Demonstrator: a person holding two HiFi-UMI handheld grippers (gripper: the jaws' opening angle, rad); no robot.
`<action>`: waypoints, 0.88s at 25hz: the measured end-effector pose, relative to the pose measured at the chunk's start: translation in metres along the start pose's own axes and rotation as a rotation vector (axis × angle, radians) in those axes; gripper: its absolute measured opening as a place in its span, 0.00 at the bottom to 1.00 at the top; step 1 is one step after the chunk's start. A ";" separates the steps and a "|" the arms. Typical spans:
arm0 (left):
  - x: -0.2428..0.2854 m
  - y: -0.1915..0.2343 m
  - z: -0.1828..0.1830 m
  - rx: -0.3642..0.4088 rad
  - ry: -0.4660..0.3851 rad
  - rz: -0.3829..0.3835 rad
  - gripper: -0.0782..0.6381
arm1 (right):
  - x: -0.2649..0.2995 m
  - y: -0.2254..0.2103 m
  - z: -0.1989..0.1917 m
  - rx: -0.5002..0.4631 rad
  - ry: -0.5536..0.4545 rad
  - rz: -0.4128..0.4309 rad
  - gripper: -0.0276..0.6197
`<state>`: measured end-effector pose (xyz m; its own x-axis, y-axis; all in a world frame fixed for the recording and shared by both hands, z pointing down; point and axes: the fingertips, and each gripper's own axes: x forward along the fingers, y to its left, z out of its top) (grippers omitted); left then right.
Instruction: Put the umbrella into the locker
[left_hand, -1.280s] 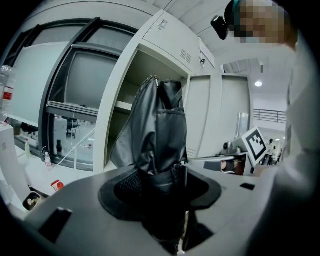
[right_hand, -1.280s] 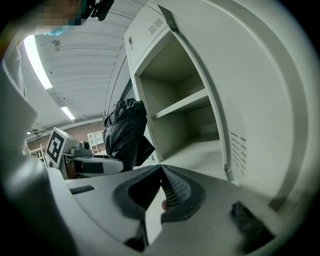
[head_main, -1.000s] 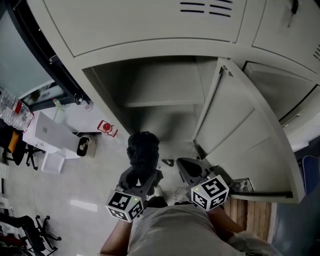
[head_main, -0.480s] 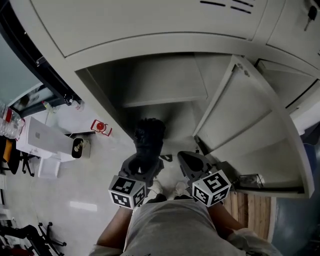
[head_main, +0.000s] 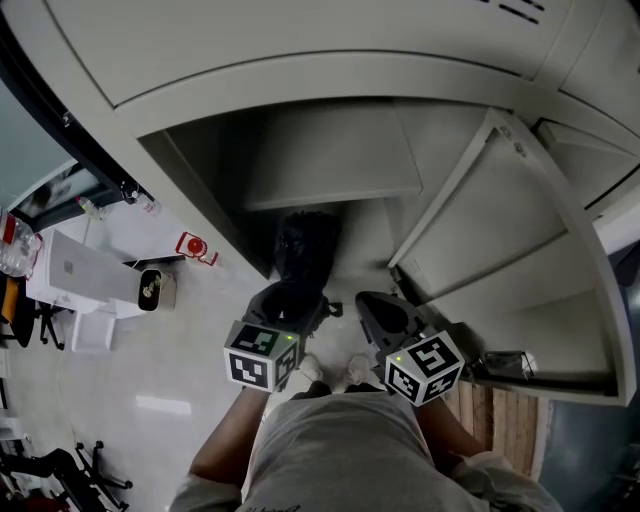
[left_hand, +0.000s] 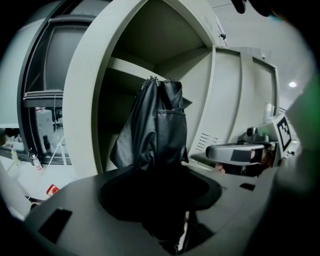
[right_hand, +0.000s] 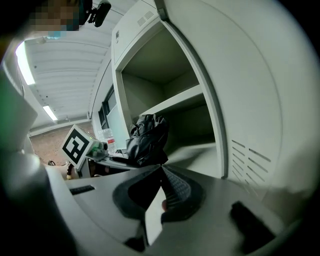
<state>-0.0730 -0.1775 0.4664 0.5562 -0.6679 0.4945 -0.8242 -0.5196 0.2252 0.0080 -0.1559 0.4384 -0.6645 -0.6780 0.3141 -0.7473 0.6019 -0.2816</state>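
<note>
At the mouth of the open locker (head_main: 330, 90), the folded black umbrella (head_main: 305, 250) is clamped in the left gripper (head_main: 292, 298), whose jaws stand wide around its bunched lower end. Its long axis runs straight out from those jaws, far end leading, aimed into the compartment beneath the shelf (head_main: 335, 192). From the left gripper view the fabric rises directly ahead of the jaws, with the shelf edge behind it to the left and the swung-out door (head_main: 500, 250) to the right. Whether the tip has crossed the locker's front edge I cannot tell; in the head view it overlaps the dark space under the shelf. The right gripper (head_main: 375, 308) hangs just beside the left, nearer the door, its jaws closed together on nothing. The left hand is the one that matters. The coming move looks like a push forward along the umbrella's own line, kept below the shelf edge, before the jaws let go inside the compartment.
</note>
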 end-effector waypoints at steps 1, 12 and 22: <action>0.003 0.002 0.002 -0.002 0.004 0.003 0.42 | 0.001 0.000 0.000 0.002 0.001 -0.001 0.09; 0.025 0.018 0.022 -0.017 0.024 0.014 0.42 | 0.013 -0.002 0.003 0.005 0.004 0.007 0.09; 0.045 0.023 0.030 -0.021 0.051 0.039 0.42 | 0.016 -0.006 0.002 0.014 0.014 0.007 0.09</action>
<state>-0.0639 -0.2355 0.4683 0.5180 -0.6588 0.5455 -0.8474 -0.4824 0.2220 0.0014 -0.1710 0.4435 -0.6698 -0.6676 0.3251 -0.7425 0.6005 -0.2967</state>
